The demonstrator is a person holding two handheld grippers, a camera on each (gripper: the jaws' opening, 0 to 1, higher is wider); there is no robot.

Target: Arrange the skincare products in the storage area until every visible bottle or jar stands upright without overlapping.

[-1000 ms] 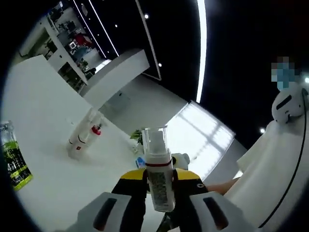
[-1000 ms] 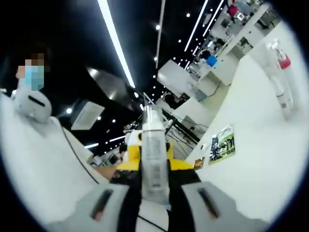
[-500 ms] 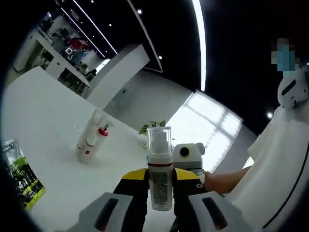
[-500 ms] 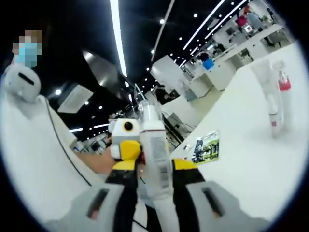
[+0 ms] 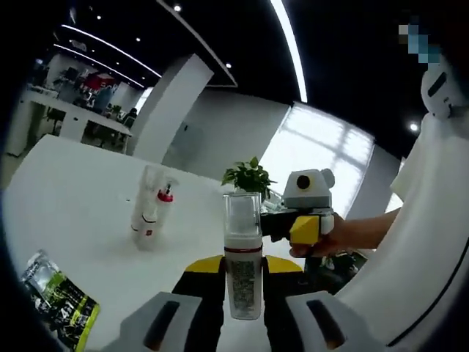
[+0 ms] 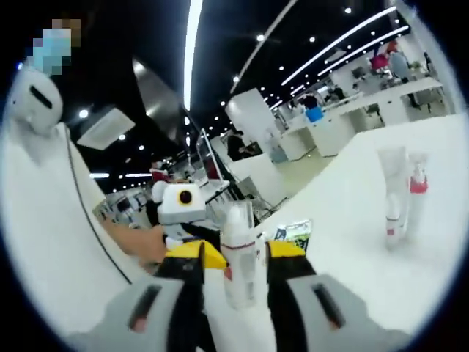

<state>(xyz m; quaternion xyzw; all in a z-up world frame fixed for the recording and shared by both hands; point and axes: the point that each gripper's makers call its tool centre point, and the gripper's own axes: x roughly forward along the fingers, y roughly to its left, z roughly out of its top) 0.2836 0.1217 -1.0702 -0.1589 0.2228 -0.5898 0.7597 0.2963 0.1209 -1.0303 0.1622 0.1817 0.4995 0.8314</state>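
Observation:
My left gripper (image 5: 242,277) is shut on a white pump bottle (image 5: 242,253) with a clear cap and a red band, held upright between the yellow-tipped jaws. My right gripper (image 6: 236,258) is shut on a similar white bottle (image 6: 238,260) with a red band. Two slim white bottles (image 5: 150,209) stand upright side by side on the white table, one with a red collar; they also appear in the right gripper view (image 6: 399,196). The right gripper (image 5: 306,220), held by a hand, shows beyond the left one's bottle. The left gripper (image 6: 182,213) shows beside the right one's bottle.
A green and black sachet (image 5: 60,302) lies flat on the white table (image 5: 80,198) near its front edge, also seen as a sachet (image 6: 293,232) in the right gripper view. A potted plant (image 5: 249,177) stands beyond the table. A person in white (image 5: 418,249) is close by.
Both views have swung level, so the table and standing bottles sit flatter. The two grippers have come closer together, each keeping hold of its bottle.

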